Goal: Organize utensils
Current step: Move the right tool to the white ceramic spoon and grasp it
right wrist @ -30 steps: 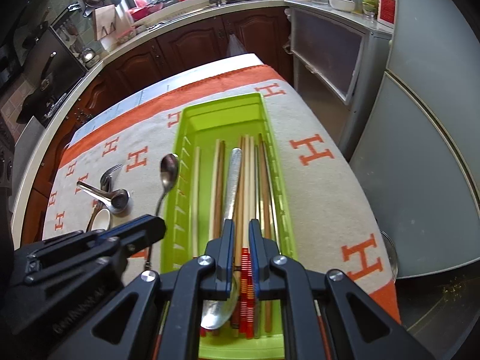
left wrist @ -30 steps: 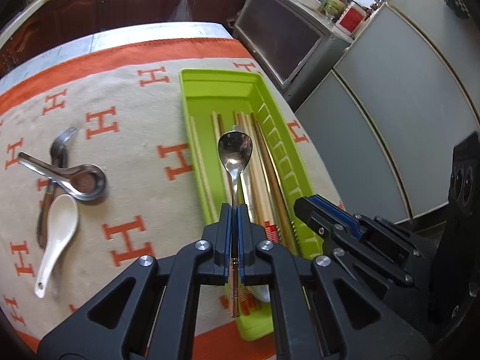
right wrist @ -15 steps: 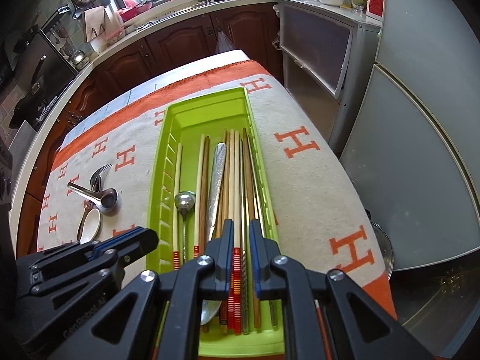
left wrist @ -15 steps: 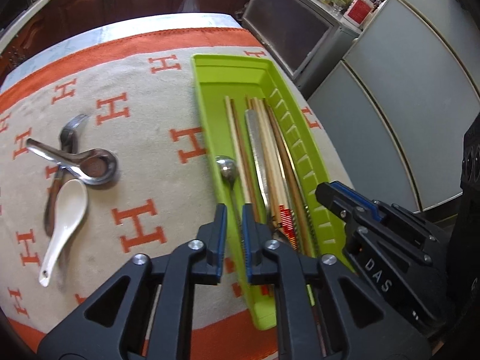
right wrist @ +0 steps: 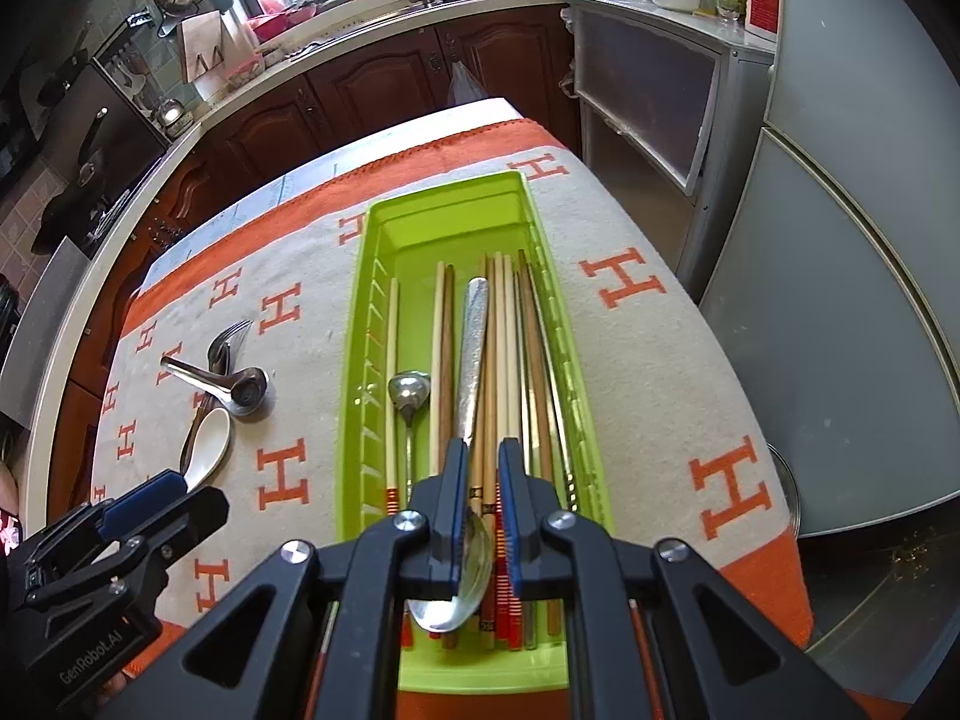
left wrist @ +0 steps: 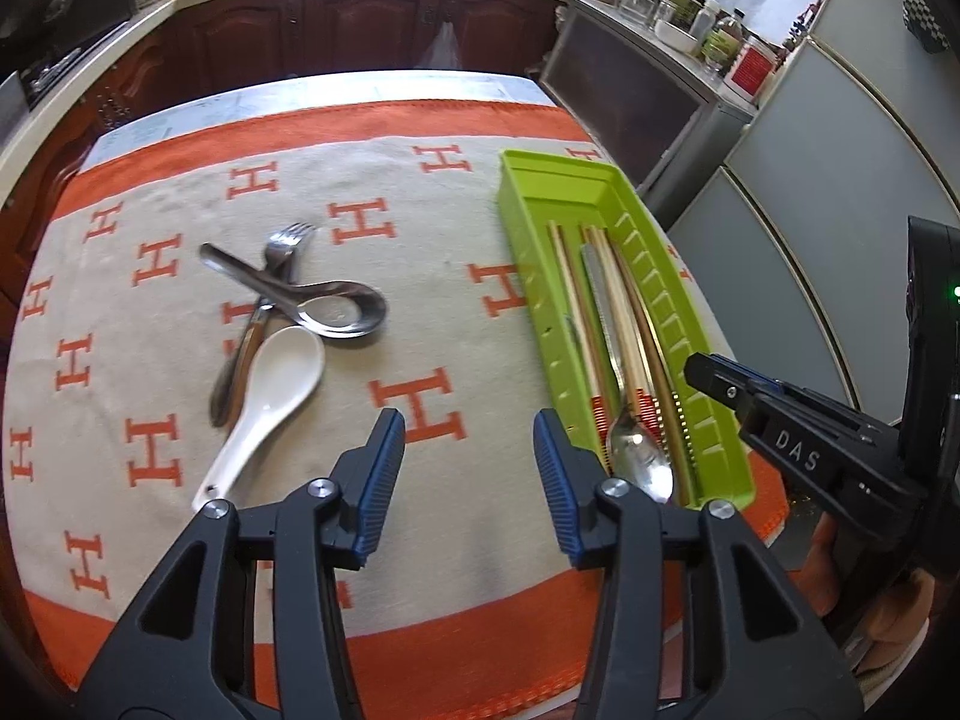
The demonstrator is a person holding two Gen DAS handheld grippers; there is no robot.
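A lime green tray point(left wrist: 564, 192) point(right wrist: 444, 228) lies on the orange-and-beige cloth at the right. It holds several chopsticks point(right wrist: 510, 348), a large steel spoon point(right wrist: 474, 336) and a small steel spoon point(right wrist: 408, 390) near its left wall. On the cloth to the left lie a white ceramic spoon point(left wrist: 270, 390), a steel ladle spoon point(left wrist: 336, 312) and a fork point(left wrist: 282, 252). My left gripper point(left wrist: 465, 450) is open and empty above the cloth, left of the tray. My right gripper point(right wrist: 480, 468) hovers over the tray's near end with a narrow gap between its jaws, holding nothing.
The table's right edge drops off beside the tray, with a grey fridge point(right wrist: 870, 240) and cabinet point(right wrist: 648, 96) beyond. Dark wooden cupboards point(left wrist: 360, 30) and a counter stand behind the table. The right gripper's body point(left wrist: 810, 450) shows at the right of the left wrist view.
My left gripper let go of the small steel spoon into the tray, opened wide and swung left over the cloth. My right gripper stayed over the tray.
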